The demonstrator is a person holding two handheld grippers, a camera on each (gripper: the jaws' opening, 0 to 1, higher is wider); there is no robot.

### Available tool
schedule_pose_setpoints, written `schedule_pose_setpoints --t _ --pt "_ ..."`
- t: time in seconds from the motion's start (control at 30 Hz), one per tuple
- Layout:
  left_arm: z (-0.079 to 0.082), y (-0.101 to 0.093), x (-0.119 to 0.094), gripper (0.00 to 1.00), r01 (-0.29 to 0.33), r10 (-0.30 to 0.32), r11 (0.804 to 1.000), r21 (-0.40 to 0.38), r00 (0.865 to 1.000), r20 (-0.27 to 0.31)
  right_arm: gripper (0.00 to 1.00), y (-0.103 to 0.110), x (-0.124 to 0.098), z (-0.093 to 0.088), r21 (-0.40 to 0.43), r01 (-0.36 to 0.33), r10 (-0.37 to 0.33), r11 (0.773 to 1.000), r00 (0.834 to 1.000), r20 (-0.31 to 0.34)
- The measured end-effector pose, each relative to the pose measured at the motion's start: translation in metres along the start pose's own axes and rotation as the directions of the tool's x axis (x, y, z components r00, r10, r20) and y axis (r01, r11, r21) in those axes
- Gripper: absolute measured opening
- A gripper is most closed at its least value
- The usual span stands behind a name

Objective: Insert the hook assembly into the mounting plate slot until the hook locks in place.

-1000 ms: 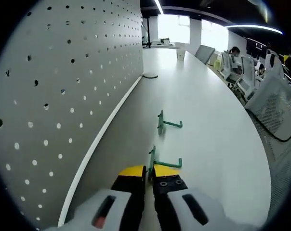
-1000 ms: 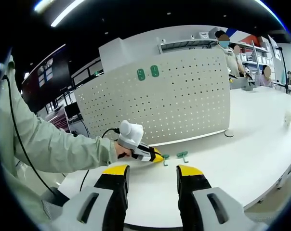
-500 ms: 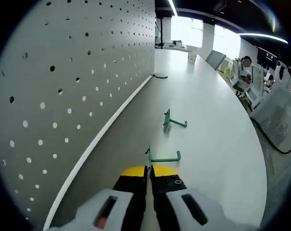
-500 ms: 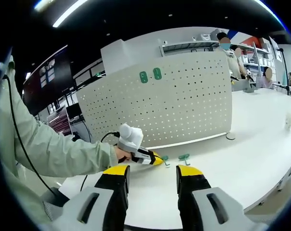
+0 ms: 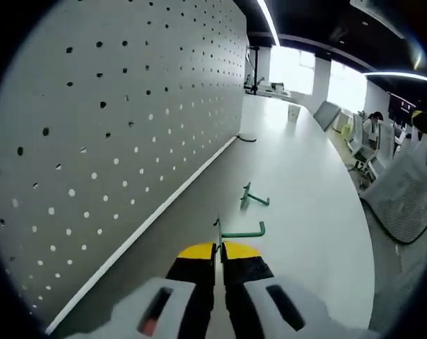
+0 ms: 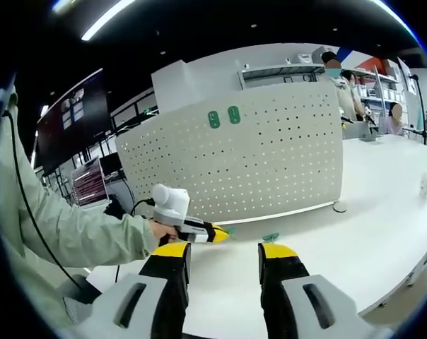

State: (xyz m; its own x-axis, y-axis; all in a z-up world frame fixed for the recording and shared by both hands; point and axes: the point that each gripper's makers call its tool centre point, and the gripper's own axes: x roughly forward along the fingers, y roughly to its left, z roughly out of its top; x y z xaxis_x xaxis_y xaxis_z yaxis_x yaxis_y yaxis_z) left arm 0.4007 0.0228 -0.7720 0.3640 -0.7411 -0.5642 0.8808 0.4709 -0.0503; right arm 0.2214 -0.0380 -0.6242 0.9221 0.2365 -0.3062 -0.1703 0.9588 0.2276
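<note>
Hooks: two; left claw (image 5: 218,248) pinches one hook (image 5: 236,231); right claw (image 6: 222,256) spread.

A white tabletop (image 5: 312,212) stretched away toward bright windows (image 5: 309,70); a dark monitor (image 6: 68,113) hung at the frame's left.

pegboard (image 5: 114,120): matt pale sheet, smooth, punched with holes
table (image 5: 305,183): smooth white top, faint sheen
green hook (image 5: 238,232): looks like coated wire
second hook (image 5: 252,198) at 12 o'clock: same finish
sleeve (image 6: 65,233): soft green cloth
</note>
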Motion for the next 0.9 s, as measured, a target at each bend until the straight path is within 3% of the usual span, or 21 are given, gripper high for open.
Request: schedule_pose_setpoints --t 0.3,0.73,0.9 --pt "0.016 0.002 -0.02 0.03 -0.039 0.043 0.998 -0.047 0.996 0.074 0.37 0.003 -0.001 0.009 -0.013 -0.015 0.016 1.0 1.0 0.021" --pt "0.038 -0.011 -0.06 0.03 -0.06 0.073 0.995 -0.08 0.983 0.166 0.36 0.012 -0.001 0.026 -0.024 -0.056 0.057 0.998 0.996 0.062" --pt "0.061 -0.016 -0.082 0.03 -0.06 0.097 0.988 -0.145 0.96 0.262 0.36 0.019 0.0 0.027 -0.029 -0.079 0.081 0.996 0.995 0.063"
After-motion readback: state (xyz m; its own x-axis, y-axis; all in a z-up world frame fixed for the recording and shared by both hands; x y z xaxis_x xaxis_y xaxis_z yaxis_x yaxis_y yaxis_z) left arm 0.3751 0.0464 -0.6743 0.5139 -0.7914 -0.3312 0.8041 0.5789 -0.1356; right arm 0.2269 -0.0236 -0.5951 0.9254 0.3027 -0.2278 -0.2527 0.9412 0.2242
